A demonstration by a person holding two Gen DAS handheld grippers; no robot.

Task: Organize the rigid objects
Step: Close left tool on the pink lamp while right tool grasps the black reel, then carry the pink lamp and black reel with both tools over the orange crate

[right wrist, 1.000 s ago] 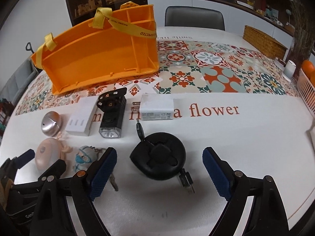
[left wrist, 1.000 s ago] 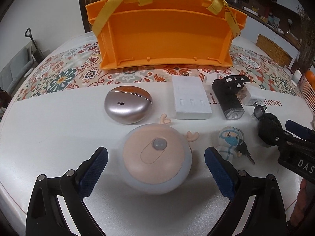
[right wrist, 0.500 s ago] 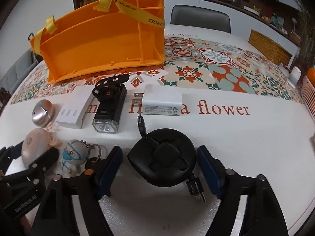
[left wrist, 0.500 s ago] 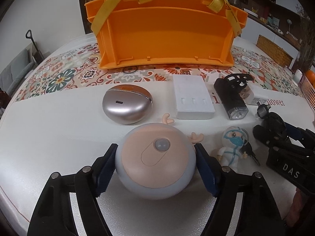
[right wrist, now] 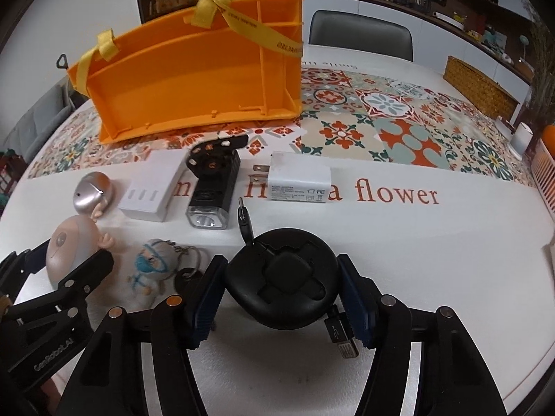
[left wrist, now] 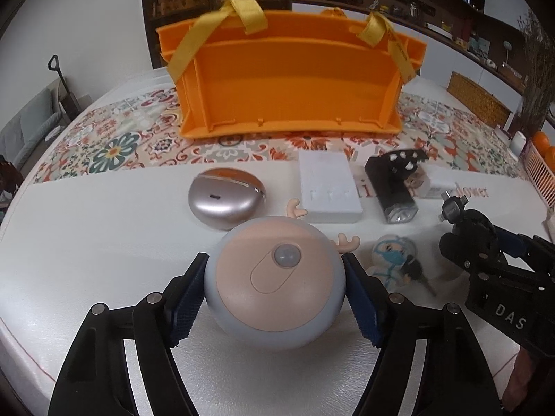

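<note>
Left gripper (left wrist: 274, 291) clamps the antlered night light (left wrist: 275, 282), right gripper's (right wrist: 279, 294) jaws closing on the black cable reel (right wrist: 281, 282), both on the counter (right wrist: 433, 260), likely bound for the orange bin (left wrist: 288, 79).

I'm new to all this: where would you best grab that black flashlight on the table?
Grip the flashlight across its long flat sides, coming from above. It lies flat with its lens toward the camera; the white box is close on one side, so keep the tool narrow.
</note>
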